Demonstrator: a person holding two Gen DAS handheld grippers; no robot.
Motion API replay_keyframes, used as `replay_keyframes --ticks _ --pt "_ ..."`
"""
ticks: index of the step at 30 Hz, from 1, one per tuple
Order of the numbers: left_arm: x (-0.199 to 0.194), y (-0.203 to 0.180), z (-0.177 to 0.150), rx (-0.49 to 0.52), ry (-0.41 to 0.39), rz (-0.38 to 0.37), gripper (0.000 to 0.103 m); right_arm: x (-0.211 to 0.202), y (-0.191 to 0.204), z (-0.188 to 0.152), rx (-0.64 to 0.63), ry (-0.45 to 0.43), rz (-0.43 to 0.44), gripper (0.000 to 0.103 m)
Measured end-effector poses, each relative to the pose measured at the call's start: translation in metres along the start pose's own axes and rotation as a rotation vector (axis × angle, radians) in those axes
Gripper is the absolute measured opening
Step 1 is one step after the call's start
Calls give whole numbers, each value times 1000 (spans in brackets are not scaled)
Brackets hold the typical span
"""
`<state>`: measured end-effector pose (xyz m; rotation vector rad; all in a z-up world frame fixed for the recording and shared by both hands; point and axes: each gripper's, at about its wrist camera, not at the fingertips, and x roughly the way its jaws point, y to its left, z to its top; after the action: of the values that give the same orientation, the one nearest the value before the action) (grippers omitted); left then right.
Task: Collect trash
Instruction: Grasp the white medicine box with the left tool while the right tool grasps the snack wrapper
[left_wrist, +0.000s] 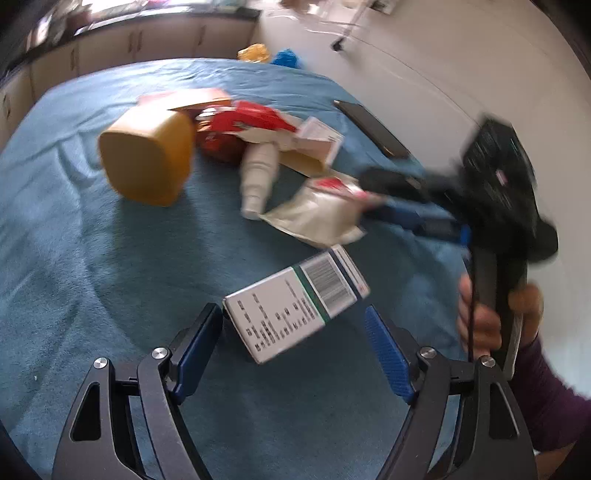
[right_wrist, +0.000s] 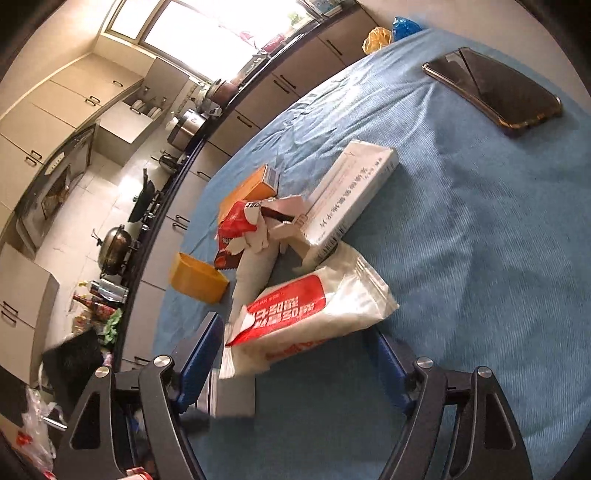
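bare blue cloth (left_wrist: 110, 258) beside left tool (left_wrist: 295, 343)

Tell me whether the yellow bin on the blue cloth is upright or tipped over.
Tipped over. The yellow bin lies on its side on the blue cloth; its flat base faces the left camera and its open mouth faces sideways.

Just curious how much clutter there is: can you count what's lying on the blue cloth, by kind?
Cardboard boxes: 3 (barcode box, long white box, orange box)
Pouches and wrappers: 2 (white-and-red pouch, red wrapper)
White bottle: 1
Yellow tub: 1
Phone: 1
Total: 8
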<state>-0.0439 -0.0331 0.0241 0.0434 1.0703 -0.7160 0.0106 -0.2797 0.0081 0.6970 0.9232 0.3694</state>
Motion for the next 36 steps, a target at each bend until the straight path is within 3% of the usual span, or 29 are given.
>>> replay_keyframes --ticks 3,5,7,8,9,10,13,14,17,19,25,31,32,33,36 --pt "3 -18 -6 75 -7 49 78 4 5 0 -23 -4 -43 82" --pt "7 -29 -11 97 -9 39 78 9 10 4 -42 -6 -70 82" --pt "7 -38 -16 114 -19 40 65 14 15 8 -59 -5 -94 81" --pt "6 -44 -19 127 -18 57 47 16 15 10 -64 -5 -100 78" --pt "6 -47 -21 135 -15 68 37 20 19 12 -87 0 -122 62" --pt "3 -50 -25 143 -11 76 36 23 21 14 -113 13 -143 43" --pt "-9 -59 -35 175 -22 94 37 23 24 18 -158 18 -148 38" --pt "-13 -61 -37 180 -26 90 43 22 23 19 -161 14 -147 37" --pt "-30 -59 -42 160 -81 96 74 14 23 18 -167 -7 -143 33" --pt "-34 -57 -38 153 -125 121 78 10 22 17 -174 -19 -136 30" --pt "-17 -64 -20 155 -129 95 78 0 21 12 -168 -38 -133 28" --pt "15 -84 -7 244 -88 93 78 -18 10 11 -144 -60 -132 26" --pt "17 -88 -9 253 -79 85 74 -20 8 12 -138 -63 -132 26" --pt "20 -91 -10 257 -69 80 58 -24 3 12 -128 -68 -133 26" --pt "21 -97 -11 248 -75 88 45 -31 -9 14 -91 -73 -124 26"
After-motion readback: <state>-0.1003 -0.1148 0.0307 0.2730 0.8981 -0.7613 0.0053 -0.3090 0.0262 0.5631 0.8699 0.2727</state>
